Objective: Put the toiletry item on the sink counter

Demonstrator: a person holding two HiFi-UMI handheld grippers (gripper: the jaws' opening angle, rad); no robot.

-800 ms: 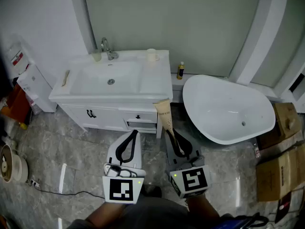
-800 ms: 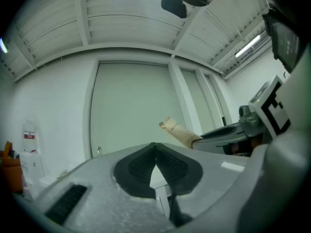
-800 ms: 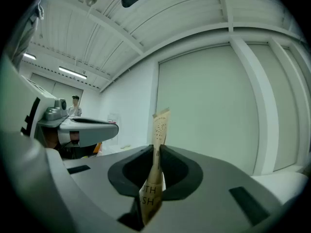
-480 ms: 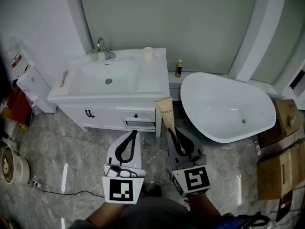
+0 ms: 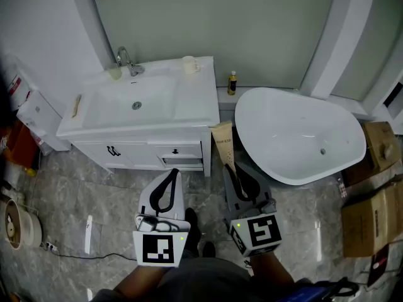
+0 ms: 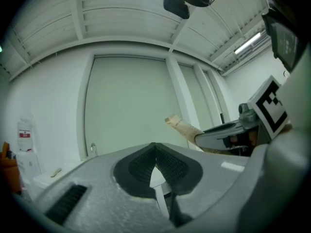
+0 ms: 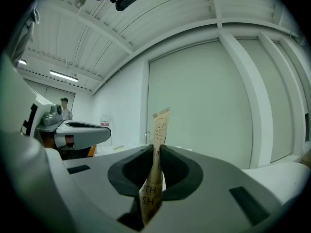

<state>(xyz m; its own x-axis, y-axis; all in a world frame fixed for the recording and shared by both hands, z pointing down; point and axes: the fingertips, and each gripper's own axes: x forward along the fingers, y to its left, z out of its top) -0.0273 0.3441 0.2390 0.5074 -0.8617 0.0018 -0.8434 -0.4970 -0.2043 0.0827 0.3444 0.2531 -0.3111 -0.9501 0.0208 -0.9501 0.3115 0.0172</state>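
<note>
Now, tube (image 5: 223,145) in right hand-held gripper (image 5: 230,170)

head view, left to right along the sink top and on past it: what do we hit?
Tan stick → cup → faucet → mug → yellow bottle → bathtub → cardboard boxes

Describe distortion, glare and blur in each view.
Head view: evenly lit, sharp, walls bowing slightly, soft sheen on the white oval bathtub. Left gripper view: heavy fisheye, black corners, a bright ceiling strip light. Right gripper view: same fisheye; print on the tan paper toiletry tube is readable.
</note>
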